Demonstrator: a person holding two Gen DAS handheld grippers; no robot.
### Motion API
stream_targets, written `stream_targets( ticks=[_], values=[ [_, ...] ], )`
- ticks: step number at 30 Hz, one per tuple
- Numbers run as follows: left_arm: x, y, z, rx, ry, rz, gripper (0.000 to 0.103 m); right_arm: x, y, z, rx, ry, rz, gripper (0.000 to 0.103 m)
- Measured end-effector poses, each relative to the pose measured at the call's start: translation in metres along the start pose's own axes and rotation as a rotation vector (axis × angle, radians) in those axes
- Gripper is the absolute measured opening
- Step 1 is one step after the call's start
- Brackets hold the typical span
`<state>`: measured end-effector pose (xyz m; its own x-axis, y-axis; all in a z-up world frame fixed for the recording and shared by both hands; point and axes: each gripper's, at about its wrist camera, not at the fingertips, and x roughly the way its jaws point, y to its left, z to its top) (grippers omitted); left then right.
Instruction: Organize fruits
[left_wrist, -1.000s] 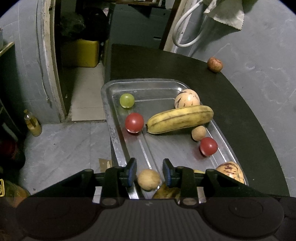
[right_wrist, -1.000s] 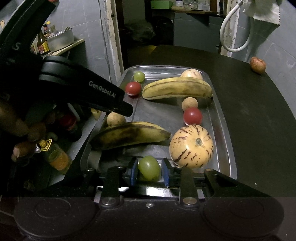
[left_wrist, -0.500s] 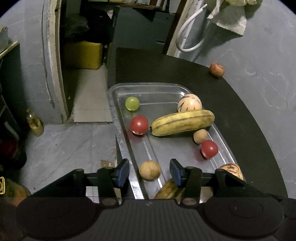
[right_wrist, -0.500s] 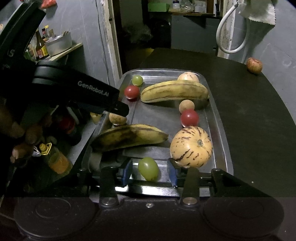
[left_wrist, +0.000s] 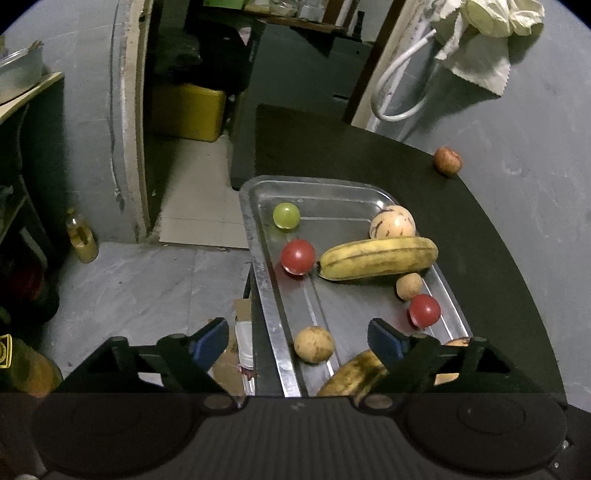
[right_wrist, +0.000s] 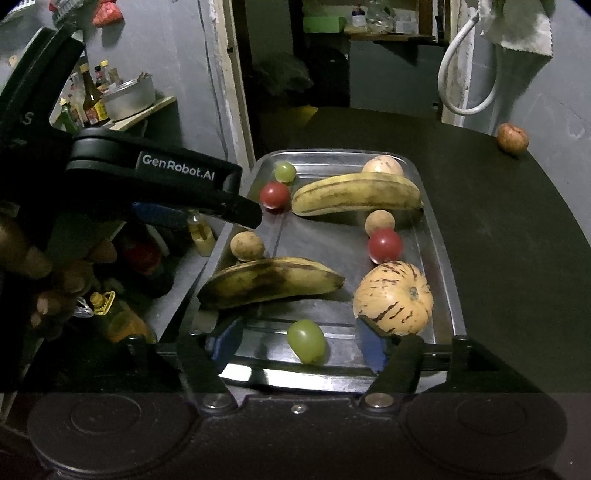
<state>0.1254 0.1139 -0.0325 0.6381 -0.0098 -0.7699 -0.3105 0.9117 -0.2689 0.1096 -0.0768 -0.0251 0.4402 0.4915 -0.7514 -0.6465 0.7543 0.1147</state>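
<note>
Left gripper (left_wrist: 297, 341): low in its frame, blue pads spread wide, holding nothing; a small brown ball (left_wrist: 314, 344) lies between the pads, touching neither
Right gripper (right_wrist: 301, 343): low in its frame, pads spread wide, holding nothing; a green grape (right_wrist: 306, 340) lies between them, touching neither
Tray (right_wrist: 439, 258): shiny metal, middle of both frames, on a dark counter (right_wrist: 517, 240)
Bananas: a yellow banana (right_wrist: 356, 194) lies across the top part of the tray; a browner banana (right_wrist: 271, 282) lies lower left
Melons: a big striped melon (right_wrist: 393, 297) sits lower right, just beside the right pad; a smaller melon (right_wrist: 382, 165) peeks from behind the yellow banana
Red balls: one (right_wrist: 274, 195) at the left tip of the yellow banana, one (right_wrist: 385, 245) just above the big melon
Other grape (right_wrist: 284, 171): top left corner of the tray
Lone fruit (right_wrist: 512, 137): brown, upper right of the frame, on the counter, well apart from the tray
Hand (right_wrist: 40, 280): left edge of the right view, gripping the left gripper's handle
</note>
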Motion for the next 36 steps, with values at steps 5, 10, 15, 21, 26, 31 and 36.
stream_targets(
  ticks=[5,10,15,21,26,31,36],
  values=[
    [-0.007,0.000,-0.002,-0.016,-0.021,0.017,0.099,-0.005,0.000,0.000,-0.003,-0.015,0.015,0.080],
    [-0.016,0.002,-0.003,-0.032,-0.037,0.035,0.102,-0.012,0.001,0.000,-0.011,-0.029,0.028,0.088],
    [-0.024,0.006,-0.006,-0.054,-0.043,0.052,0.102,-0.020,0.001,-0.002,-0.004,-0.049,0.026,0.096],
    [-0.033,0.009,-0.012,-0.062,-0.060,0.070,0.102,-0.028,-0.002,-0.003,0.009,-0.074,0.011,0.101],
    [-0.040,0.014,-0.017,-0.079,-0.064,0.082,0.102,-0.034,-0.002,-0.004,0.029,-0.086,-0.003,0.102],
    [-0.047,0.019,-0.023,-0.092,-0.054,0.090,0.102,-0.042,-0.002,-0.009,0.048,-0.092,-0.020,0.102],
    [-0.053,0.020,-0.028,-0.091,-0.054,0.091,0.102,-0.048,-0.005,-0.013,0.073,-0.099,-0.041,0.102]
  ],
)
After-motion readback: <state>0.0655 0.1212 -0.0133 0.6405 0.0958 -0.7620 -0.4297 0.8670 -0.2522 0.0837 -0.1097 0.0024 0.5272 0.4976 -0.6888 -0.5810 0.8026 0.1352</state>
